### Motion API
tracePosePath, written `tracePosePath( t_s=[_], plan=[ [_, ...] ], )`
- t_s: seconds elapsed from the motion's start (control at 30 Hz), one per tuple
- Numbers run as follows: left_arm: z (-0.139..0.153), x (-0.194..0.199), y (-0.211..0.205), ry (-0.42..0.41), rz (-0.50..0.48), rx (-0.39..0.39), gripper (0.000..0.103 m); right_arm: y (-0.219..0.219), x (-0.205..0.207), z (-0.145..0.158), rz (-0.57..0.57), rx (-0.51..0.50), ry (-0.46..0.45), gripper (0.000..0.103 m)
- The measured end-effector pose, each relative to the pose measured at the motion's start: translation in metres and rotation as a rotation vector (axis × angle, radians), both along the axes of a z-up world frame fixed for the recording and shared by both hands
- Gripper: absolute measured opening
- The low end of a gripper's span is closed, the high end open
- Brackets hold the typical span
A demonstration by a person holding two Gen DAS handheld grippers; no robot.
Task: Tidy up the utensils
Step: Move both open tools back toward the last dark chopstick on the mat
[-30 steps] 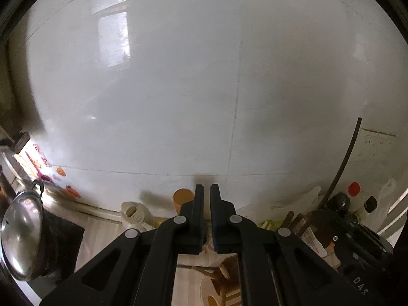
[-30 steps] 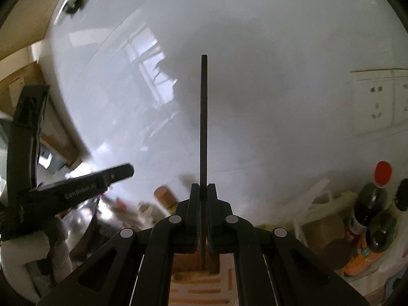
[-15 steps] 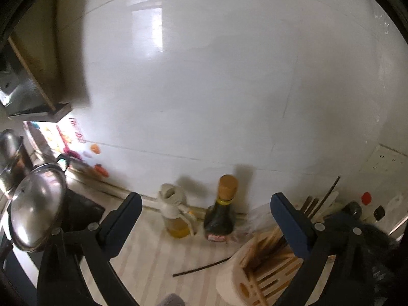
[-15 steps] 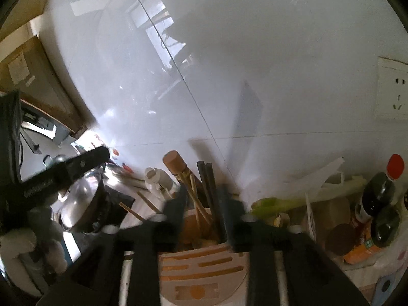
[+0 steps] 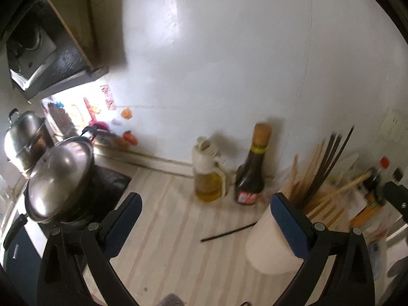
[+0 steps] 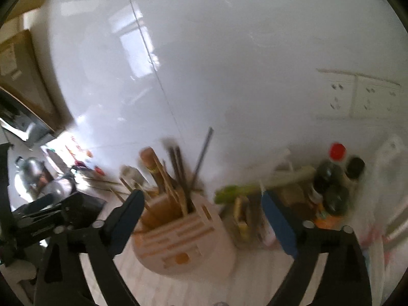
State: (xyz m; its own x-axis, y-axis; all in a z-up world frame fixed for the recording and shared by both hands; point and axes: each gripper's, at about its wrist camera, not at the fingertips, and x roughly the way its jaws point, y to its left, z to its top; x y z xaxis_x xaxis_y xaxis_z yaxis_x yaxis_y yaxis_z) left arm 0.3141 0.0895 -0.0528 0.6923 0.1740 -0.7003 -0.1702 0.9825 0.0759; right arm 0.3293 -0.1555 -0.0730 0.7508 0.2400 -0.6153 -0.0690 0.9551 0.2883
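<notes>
A white utensil holder [image 6: 186, 239] stands on the striped counter, filled with several wooden and dark chopsticks [image 6: 178, 170]. It also shows in the left wrist view [image 5: 270, 250] with its chopsticks [image 5: 329, 163] leaning right. One dark chopstick [image 5: 228, 232] lies loose on the counter left of the holder. My left gripper [image 5: 204, 219] is open and empty above the counter. My right gripper [image 6: 201, 219] is open and empty, just in front of and above the holder.
An oil jug [image 5: 207, 176] and a dark sauce bottle [image 5: 251, 170] stand by the wall. A lidded pan [image 5: 58, 176] and a steel pot [image 5: 24, 142] sit on the stove at left. Bottles [image 6: 331, 178] and clutter crowd the right.
Both grippers have opened. The right one let go of a dark chopstick, which now stands in the holder, and pulled back. The left view tilted down toward the counter.
</notes>
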Motion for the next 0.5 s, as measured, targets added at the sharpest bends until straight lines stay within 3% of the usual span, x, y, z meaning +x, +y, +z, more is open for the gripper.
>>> tracePosePath(
  t_s=[0.17,0.3,0.5],
  plan=[
    [-0.04,-0.009,0.002,0.069,-0.015,0.08,0.103,-0.004,-0.018,-0.032,-0.045,0.026,0.084,0.099],
    [-0.08,-0.009,0.01,0.143,-0.023,0.126,0.103,-0.017,-0.031,-0.078,-0.111,0.11,0.185,0.099],
    [-0.153,0.016,0.006,0.302,-0.155,0.272,0.103,-0.026,-0.032,-0.151,-0.175,0.195,0.349,0.099]
  ],
)
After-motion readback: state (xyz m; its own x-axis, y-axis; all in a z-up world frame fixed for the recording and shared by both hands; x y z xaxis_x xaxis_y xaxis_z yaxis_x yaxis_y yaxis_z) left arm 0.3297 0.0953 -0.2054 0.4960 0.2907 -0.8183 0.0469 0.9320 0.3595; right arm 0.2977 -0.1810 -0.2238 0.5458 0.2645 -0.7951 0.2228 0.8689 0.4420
